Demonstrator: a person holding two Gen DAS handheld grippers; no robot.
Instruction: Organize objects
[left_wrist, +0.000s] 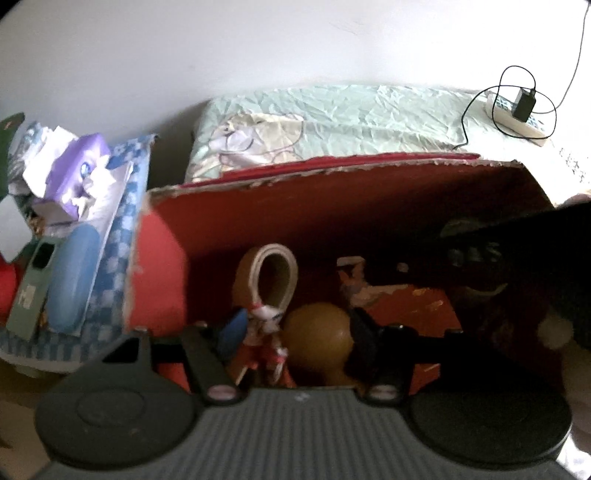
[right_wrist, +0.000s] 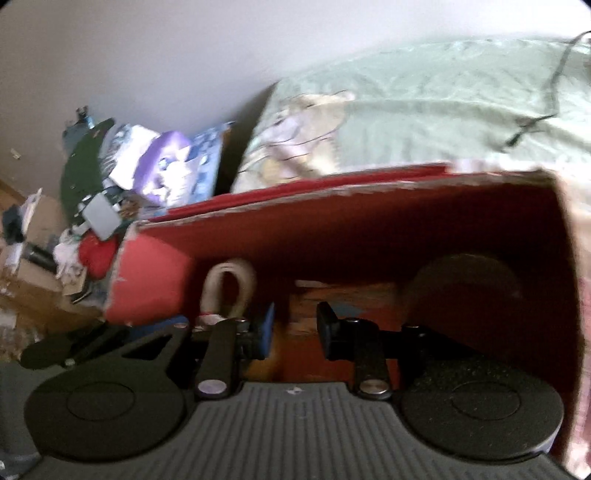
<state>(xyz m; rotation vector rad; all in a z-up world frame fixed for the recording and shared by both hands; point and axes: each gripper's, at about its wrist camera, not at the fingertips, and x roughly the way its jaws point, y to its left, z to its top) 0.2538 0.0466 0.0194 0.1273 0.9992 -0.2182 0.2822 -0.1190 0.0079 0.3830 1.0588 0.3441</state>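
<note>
The left claw (left_wrist: 295, 328) was clamped on a small figurine (left_wrist: 264, 332) and a yellow rounded toy (left_wrist: 317, 332), lowered inside the red cardboard box (left_wrist: 332, 206), probably so they could join the tape roll (left_wrist: 273, 273) stored there. The right claw (right_wrist: 295, 328) was seen parted and empty over the box. Only the left view showed a charger (left_wrist: 522, 103) on the bed (left_wrist: 369, 118); only the right view showed floor clutter (right_wrist: 37, 258).

A bed (left_wrist: 369, 114) with a crumpled pale green sheet carries a red box (left_wrist: 332, 206), a white power strip (left_wrist: 517, 122) with black charger and a cable (left_wrist: 472, 110).
</note>
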